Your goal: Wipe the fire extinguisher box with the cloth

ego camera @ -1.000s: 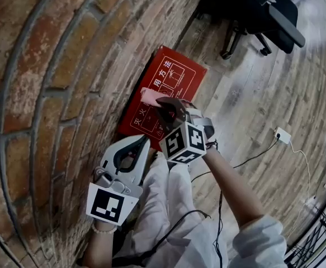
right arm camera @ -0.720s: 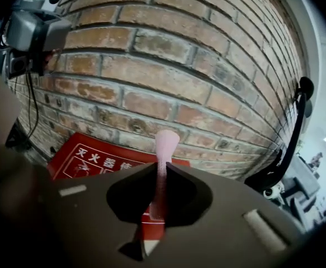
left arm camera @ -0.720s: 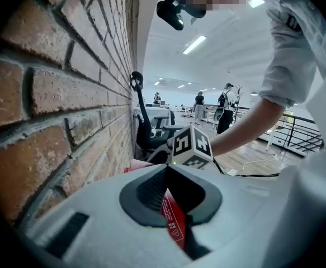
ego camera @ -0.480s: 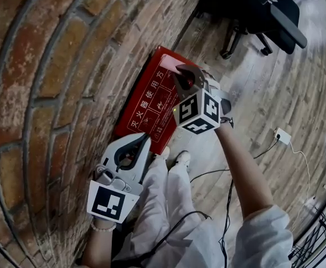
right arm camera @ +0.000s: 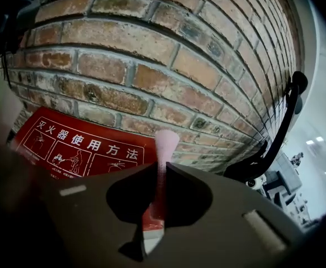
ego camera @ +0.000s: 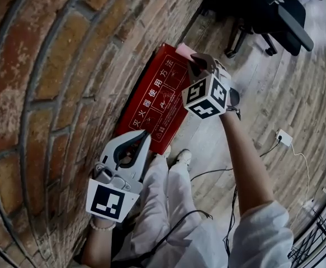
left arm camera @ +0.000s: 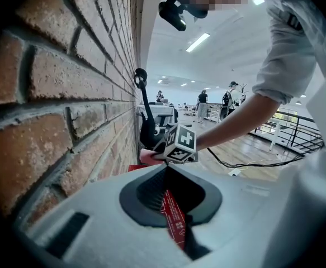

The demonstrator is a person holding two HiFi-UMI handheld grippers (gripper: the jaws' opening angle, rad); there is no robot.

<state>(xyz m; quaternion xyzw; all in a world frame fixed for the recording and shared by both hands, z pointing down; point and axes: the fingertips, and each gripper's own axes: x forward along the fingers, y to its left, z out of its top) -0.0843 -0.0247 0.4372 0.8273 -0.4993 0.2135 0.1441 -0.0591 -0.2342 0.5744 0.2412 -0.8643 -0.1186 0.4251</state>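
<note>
The red fire extinguisher box (ego camera: 151, 99) with white printed instructions stands on the floor against the brick wall. My right gripper (ego camera: 199, 67) is shut on a pink cloth (ego camera: 184, 51) and holds it at the box's far upper corner. In the right gripper view the pink cloth (right arm camera: 165, 141) stands up, pinched between the jaws of the right gripper (right arm camera: 160, 166), with the box's red face (right arm camera: 84, 149) behind it. My left gripper (ego camera: 144, 138) hangs shut and holds nothing, near the box's near end. Through the left gripper (left arm camera: 167, 165) a strip of the red box (left arm camera: 174, 219) shows.
A curved brick wall (ego camera: 45, 66) fills the left. A black office chair (ego camera: 263, 15) stands beyond the box. A white plug block (ego camera: 283, 135) and cable lie on the wooden floor. White trouser legs and a shoe (ego camera: 180, 158) are just below the box.
The right gripper has carried the pink cloth along the box's face, from its near middle up to the far corner. The left gripper has stayed put.
</note>
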